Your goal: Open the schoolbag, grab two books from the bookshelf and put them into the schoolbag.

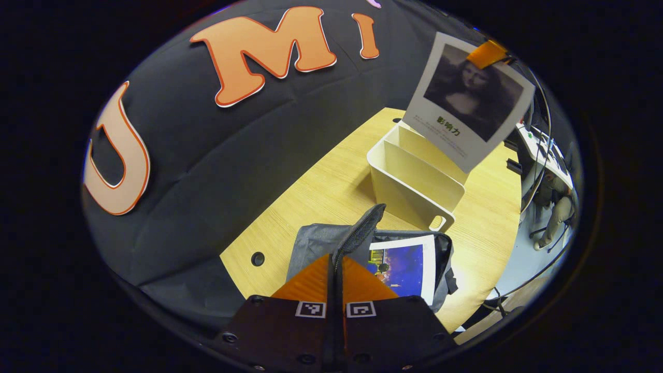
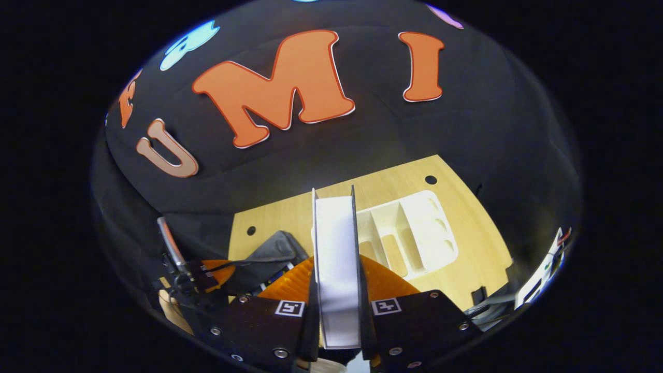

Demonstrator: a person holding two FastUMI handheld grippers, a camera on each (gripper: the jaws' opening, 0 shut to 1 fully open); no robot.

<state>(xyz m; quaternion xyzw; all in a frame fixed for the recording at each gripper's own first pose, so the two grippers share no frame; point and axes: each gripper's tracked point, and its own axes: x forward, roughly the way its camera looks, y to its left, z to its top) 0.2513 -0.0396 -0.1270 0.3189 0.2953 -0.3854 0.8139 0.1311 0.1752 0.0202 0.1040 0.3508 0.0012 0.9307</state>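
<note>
- While the left tongs [image 1: 335, 269] pinch the schoolbag [image 1: 311, 243] strap, one book [image 1: 406, 267] lies inside the bag on the tabletop [image 1: 331, 186].
- Right tongs [image 2: 336, 290] clamp a second book [image 2: 335, 259] above the bookshelf [image 2: 414, 233].

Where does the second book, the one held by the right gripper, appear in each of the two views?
Left gripper view: the book is upper right, cover facing the camera, above the white bookshelf.
Right gripper view: the book stands edge-on at bottom centre, clamped in the right gripper.
Shared landmark: the white bookshelf on the wooden table.
</note>
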